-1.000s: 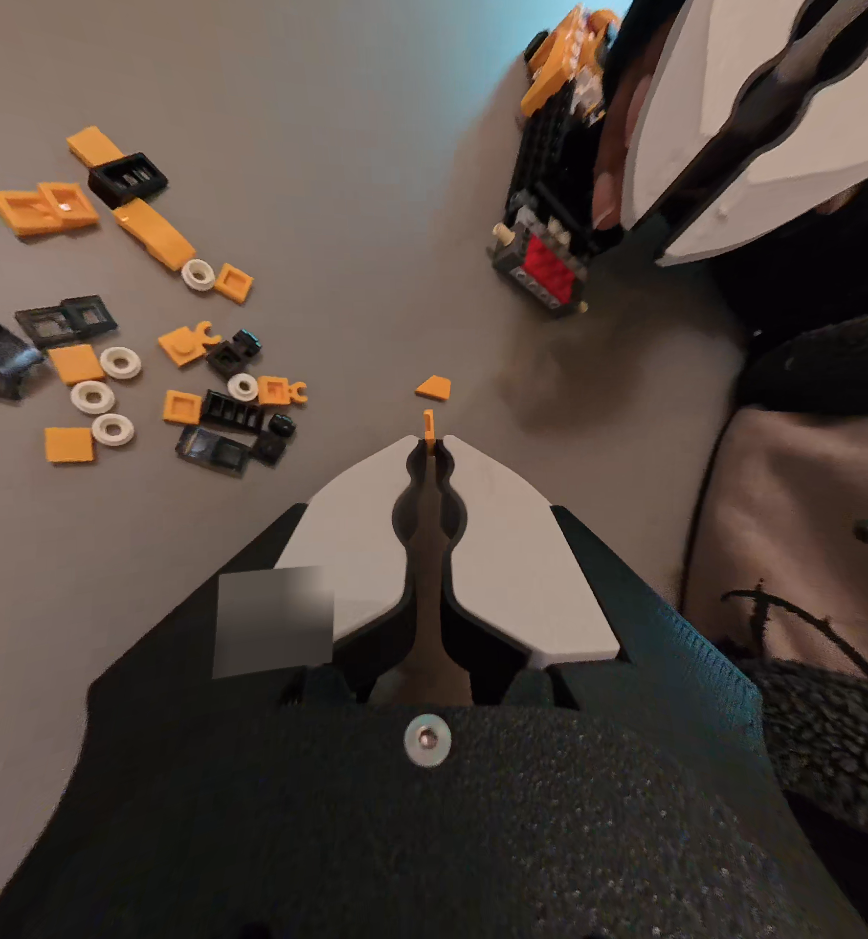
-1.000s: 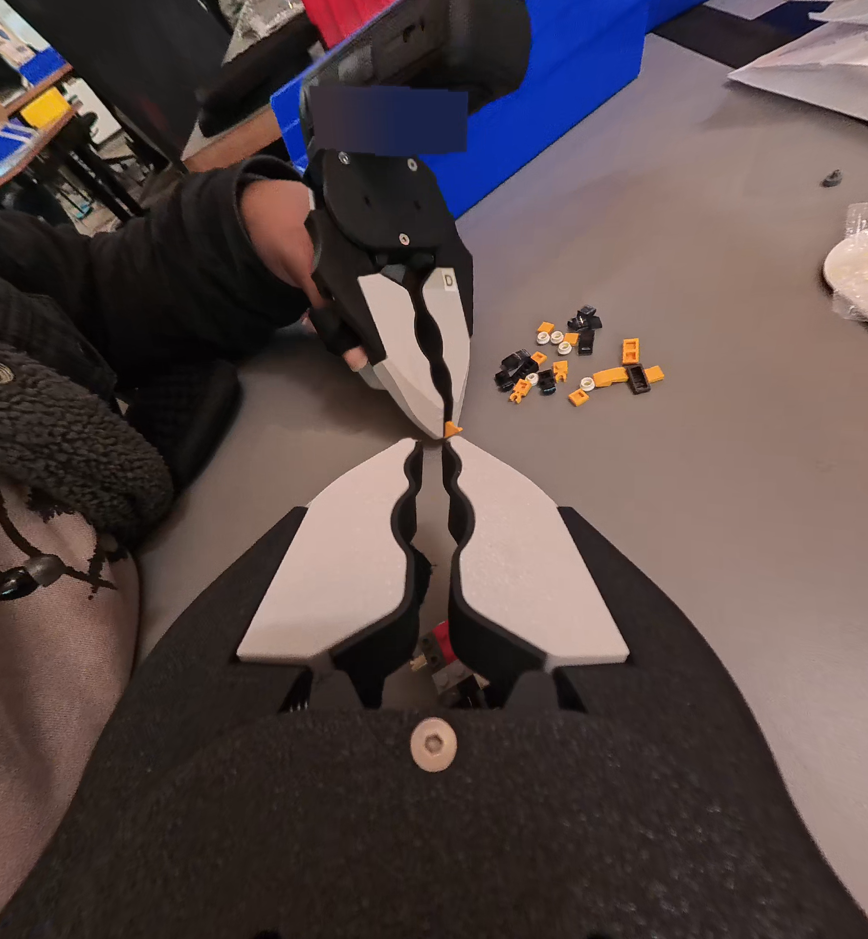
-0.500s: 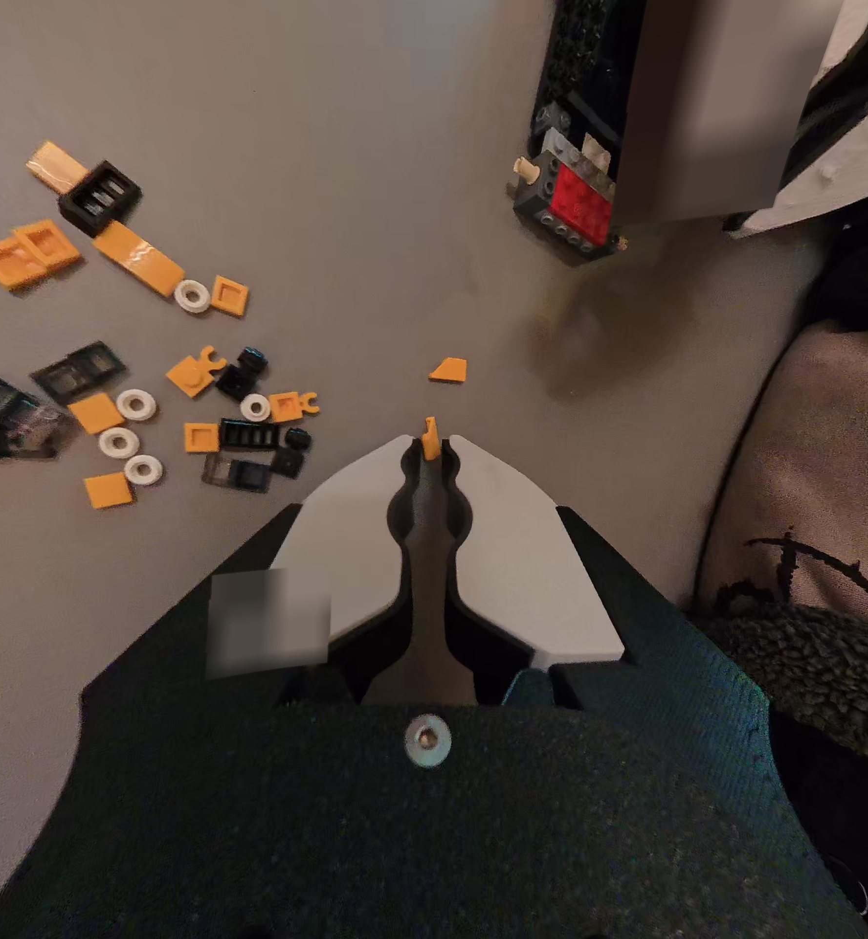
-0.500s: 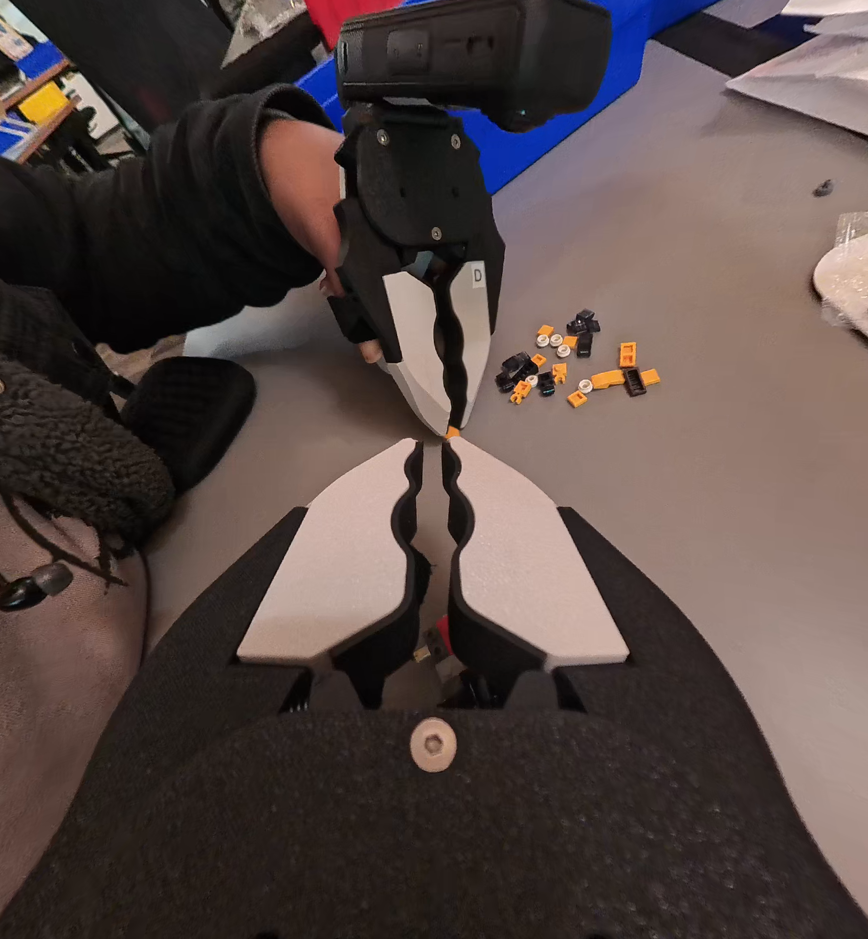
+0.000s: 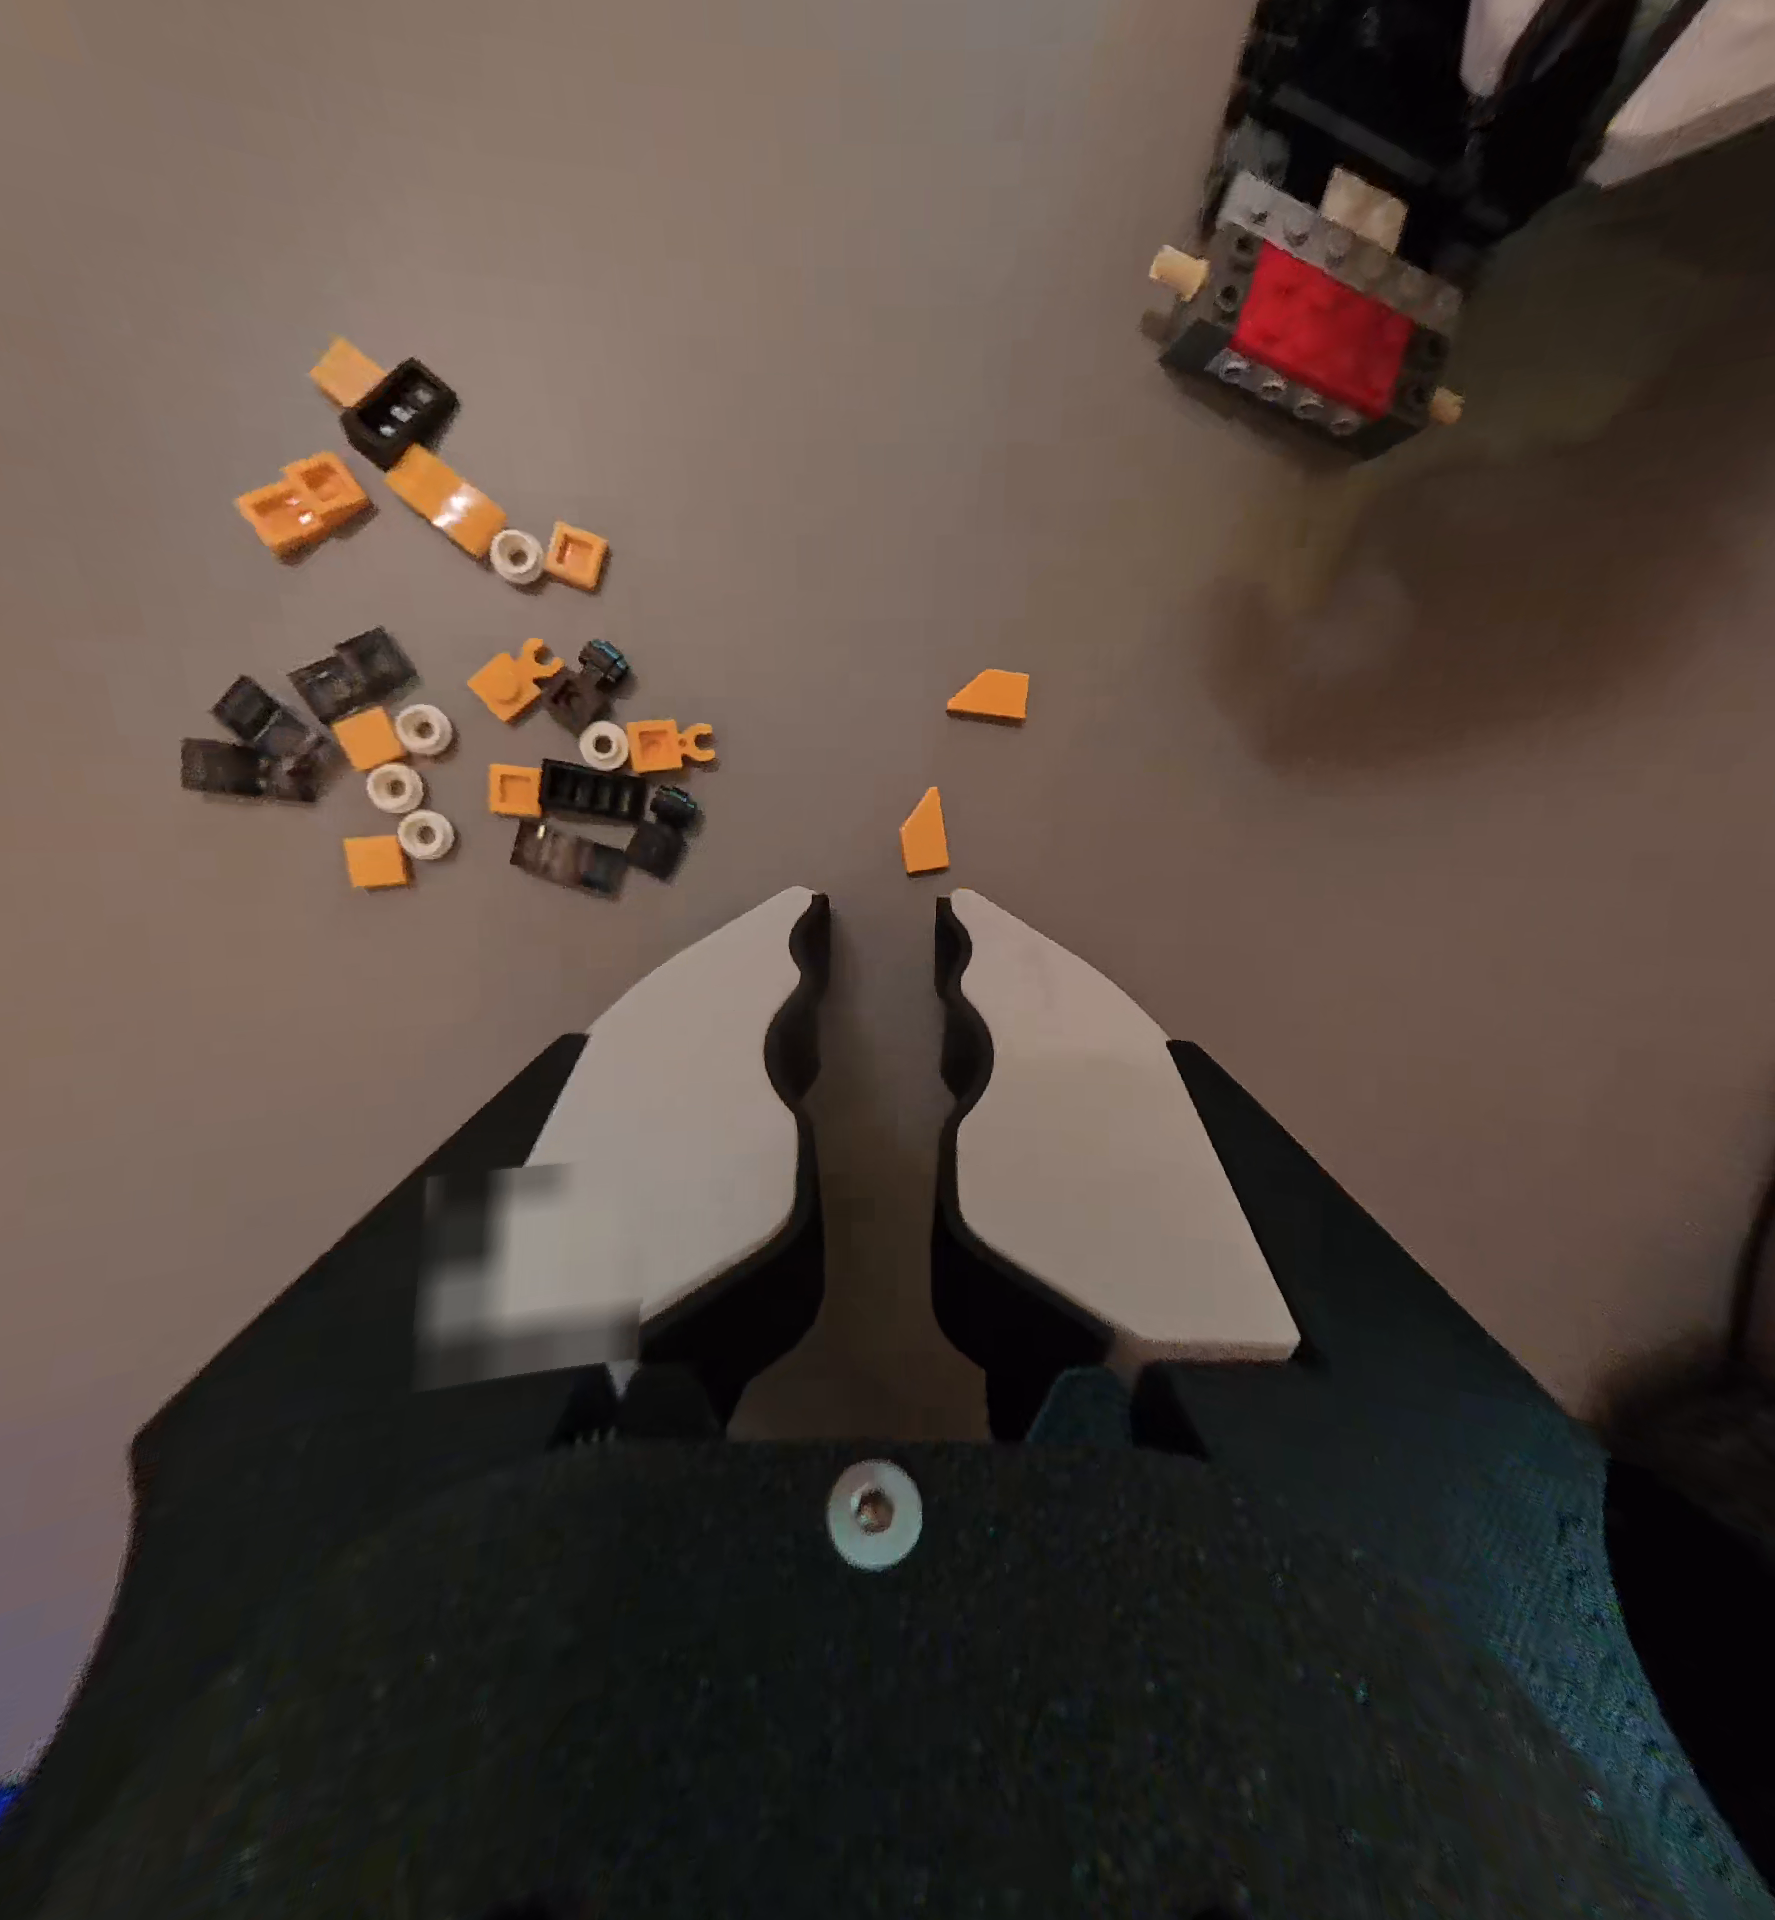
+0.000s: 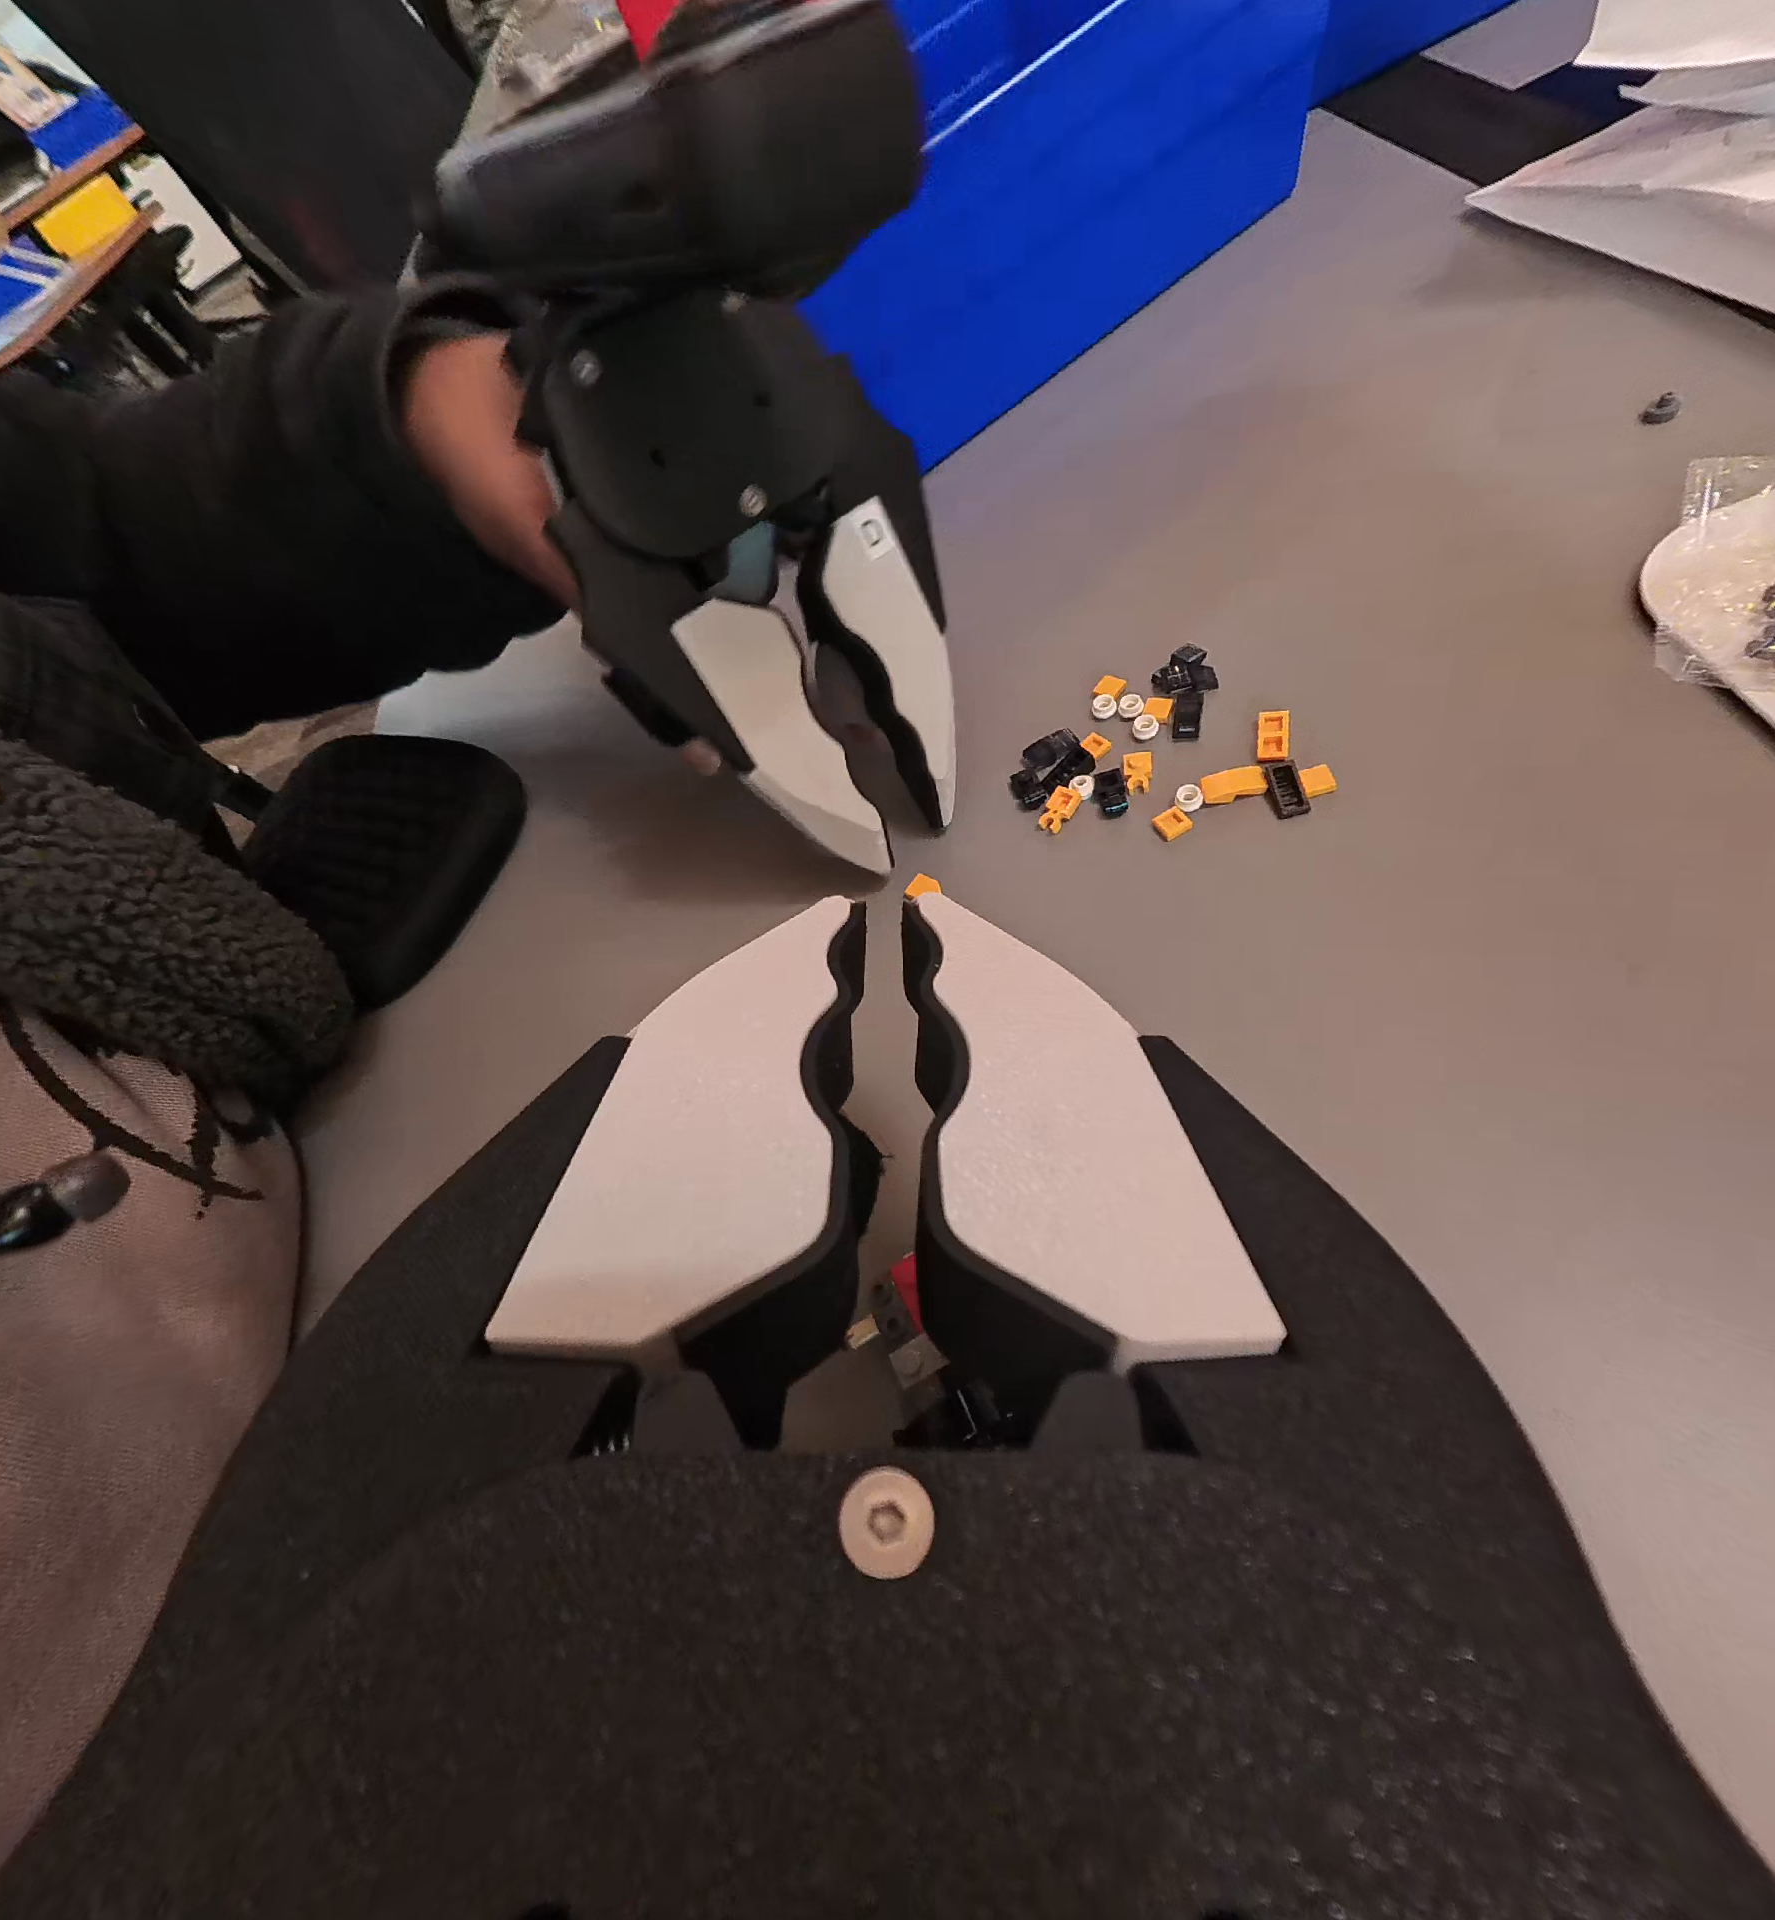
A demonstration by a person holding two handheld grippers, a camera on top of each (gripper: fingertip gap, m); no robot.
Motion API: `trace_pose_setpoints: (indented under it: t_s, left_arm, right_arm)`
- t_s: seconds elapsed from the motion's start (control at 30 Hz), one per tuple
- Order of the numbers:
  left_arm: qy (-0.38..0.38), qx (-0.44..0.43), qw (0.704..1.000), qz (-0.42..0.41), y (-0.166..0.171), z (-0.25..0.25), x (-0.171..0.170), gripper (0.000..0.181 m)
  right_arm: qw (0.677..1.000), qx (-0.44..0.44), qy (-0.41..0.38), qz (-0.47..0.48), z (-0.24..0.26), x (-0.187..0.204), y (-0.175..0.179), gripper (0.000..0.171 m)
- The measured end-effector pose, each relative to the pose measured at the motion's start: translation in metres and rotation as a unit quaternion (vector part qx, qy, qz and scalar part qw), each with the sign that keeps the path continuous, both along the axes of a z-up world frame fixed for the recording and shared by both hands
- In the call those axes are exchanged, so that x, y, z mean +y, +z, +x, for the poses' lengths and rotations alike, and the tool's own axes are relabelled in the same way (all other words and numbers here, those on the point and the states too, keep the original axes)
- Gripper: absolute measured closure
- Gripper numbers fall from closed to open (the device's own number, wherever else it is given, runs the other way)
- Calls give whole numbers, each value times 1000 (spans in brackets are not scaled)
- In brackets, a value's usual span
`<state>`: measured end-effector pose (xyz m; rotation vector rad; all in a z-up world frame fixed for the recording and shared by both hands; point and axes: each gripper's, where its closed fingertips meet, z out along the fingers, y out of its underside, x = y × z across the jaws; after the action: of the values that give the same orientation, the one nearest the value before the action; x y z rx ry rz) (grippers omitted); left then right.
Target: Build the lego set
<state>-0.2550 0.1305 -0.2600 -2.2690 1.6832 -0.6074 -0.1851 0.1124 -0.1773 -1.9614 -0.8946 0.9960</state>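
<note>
Now the left gripper [image 5: 881, 906] stands parted and empty — a small orange wedge-shaped lego tile [image 5: 925, 834] lies just beyond its right fingertip. Far right, the right gripper [image 6: 883, 902] — fingers narrowly apart — clamps the black-and-red lego model [image 5: 1314, 322].

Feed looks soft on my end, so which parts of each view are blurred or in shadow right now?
Left wrist view: the partly built model at upper right is motion-smeared with a soft shadow below it; the loose pieces stay fairly sharp. Right wrist view: the left tongs and the hand holding them are blurred; table evenly lit.
</note>
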Motion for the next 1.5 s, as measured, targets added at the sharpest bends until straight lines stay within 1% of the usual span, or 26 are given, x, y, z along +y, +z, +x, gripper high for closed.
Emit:
trace_pose_setpoints:
  t_s: [0.13,0.27,0.4,0.53,0.63,0.7,0.73,0.87,1.03,1.1,1.23,1.3,1.37,1.5]
  left_arm:
    - [14,-19,999,40,-3,4,-1,162]
    - [-7,-21,999,39,-3,9,-2,164]
    - [-85,-9,995,51,-4,14,-4,171]
    - [-183,0,981,63,-5,16,-6,178]
    - [-267,8,961,76,-5,15,-9,178]
    - [-301,15,951,73,-5,13,-10,178]
    - [-309,18,948,68,-5,13,-10,175]
    - [-305,19,950,61,-4,13,-6,173]
    - [-285,-3,957,44,1,14,-9,174]
    - [-266,-10,963,34,3,16,-7,178]
    - [-206,-24,978,7,6,22,3,178]
    - [-189,-26,982,4,6,23,8,177]
    - [-186,-21,982,17,6,22,11,177]
    - [-215,-21,976,36,7,17,6,174]
  right_arm:
    - [1000,0,0,0,0,0,0,165]
    - [1000,-2,0,3,0,-1,0,165]
    - [1000,-1,0,3,0,0,1,165]
    - [1000,1,1,4,1,0,1,165]
    - [1000,3,1,3,1,0,0,165]
    - [1000,3,3,2,1,0,-1,165]
    - [1000,3,3,2,1,0,-1,165]
    - [1000,4,5,2,1,-1,0,165]
    - [1000,4,6,1,1,-1,-1,165]
    - [1000,4,7,1,0,-1,-1,165]
    - [1000,4,8,3,0,-2,-1,165]
    - [1000,3,8,3,0,-1,-1,165]
    - [1000,5,8,2,1,-1,0,165]
    - [1000,5,8,2,1,-1,0,165]
